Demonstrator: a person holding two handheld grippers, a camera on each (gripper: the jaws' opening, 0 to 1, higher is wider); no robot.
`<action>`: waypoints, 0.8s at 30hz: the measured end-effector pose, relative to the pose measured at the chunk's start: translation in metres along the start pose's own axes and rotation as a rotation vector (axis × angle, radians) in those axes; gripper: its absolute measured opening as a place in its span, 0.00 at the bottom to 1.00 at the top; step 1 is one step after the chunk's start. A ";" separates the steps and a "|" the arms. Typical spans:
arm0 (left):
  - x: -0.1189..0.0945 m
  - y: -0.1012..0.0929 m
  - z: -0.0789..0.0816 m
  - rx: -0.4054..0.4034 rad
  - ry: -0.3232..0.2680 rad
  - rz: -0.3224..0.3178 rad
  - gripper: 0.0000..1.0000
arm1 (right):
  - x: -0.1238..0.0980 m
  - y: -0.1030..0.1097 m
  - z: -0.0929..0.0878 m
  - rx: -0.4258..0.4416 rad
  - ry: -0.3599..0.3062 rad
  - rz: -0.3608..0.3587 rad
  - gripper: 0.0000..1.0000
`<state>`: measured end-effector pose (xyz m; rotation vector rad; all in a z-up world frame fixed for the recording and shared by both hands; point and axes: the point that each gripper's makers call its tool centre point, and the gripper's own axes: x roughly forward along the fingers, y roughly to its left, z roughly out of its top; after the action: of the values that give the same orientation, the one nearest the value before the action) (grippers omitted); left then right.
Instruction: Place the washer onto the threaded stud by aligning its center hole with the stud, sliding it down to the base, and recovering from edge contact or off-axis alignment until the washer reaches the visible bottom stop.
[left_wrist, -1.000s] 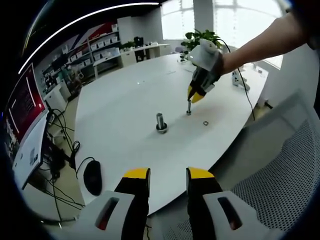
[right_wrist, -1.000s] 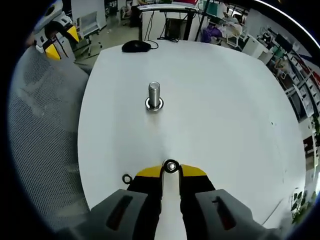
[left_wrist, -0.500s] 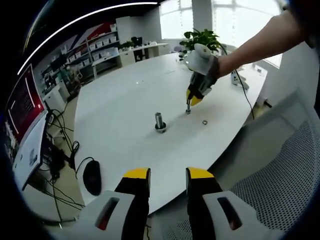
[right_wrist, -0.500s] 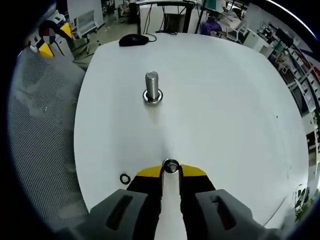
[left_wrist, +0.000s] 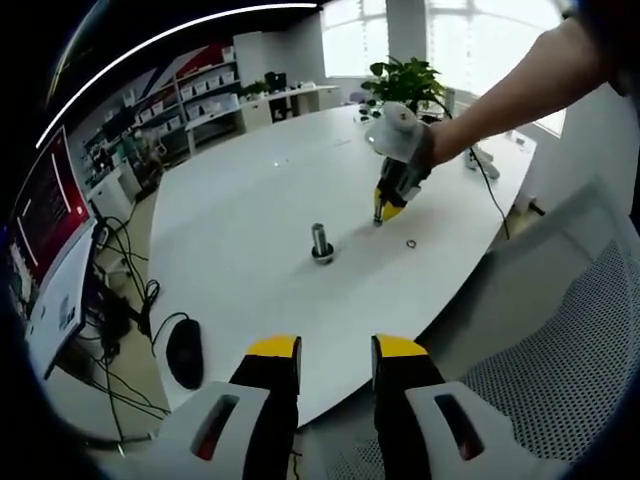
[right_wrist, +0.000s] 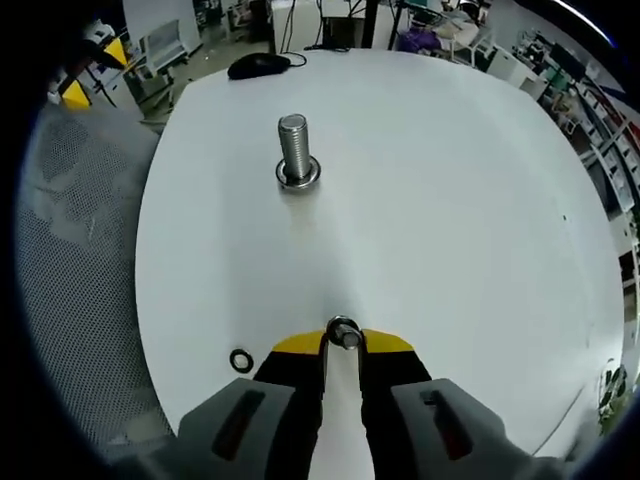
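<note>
A threaded steel stud (right_wrist: 294, 152) stands upright on the white table (right_wrist: 450, 200), with a ring at its base. My right gripper (right_wrist: 343, 338) is shut on a washer (right_wrist: 343, 333) held edge-up at its yellow tips, well short of the stud. In the left gripper view the stud (left_wrist: 321, 243) is mid-table and the right gripper (left_wrist: 383, 214), held by a person's arm, hangs just right of it, tips down. My left gripper (left_wrist: 336, 352) is open off the table's near edge, with nothing between its fingers.
A second small washer (right_wrist: 241, 360) lies flat on the table left of my right gripper, also the washer (left_wrist: 411, 243). A black mouse (left_wrist: 185, 354) and cables sit near the table's edge. A mesh chair (left_wrist: 560, 350) is at the right. A plant (left_wrist: 405, 78) stands beyond.
The right gripper has lifted with the washer and tipped further downward over the table. The left gripper has stayed still.
</note>
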<state>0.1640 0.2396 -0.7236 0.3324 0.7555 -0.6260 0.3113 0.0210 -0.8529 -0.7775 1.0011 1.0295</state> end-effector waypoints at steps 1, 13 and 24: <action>0.000 0.000 -0.001 0.000 0.002 0.000 0.26 | 0.002 0.000 -0.001 0.001 0.002 0.000 0.15; 0.001 0.000 -0.002 -0.003 0.010 -0.004 0.26 | 0.003 0.002 -0.007 0.032 -0.003 -0.002 0.18; 0.002 -0.002 -0.004 -0.003 0.021 -0.012 0.26 | -0.005 0.003 -0.028 0.102 -0.013 -0.011 0.20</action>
<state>0.1615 0.2392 -0.7277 0.3323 0.7790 -0.6329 0.2991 -0.0039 -0.8588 -0.6910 1.0290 0.9657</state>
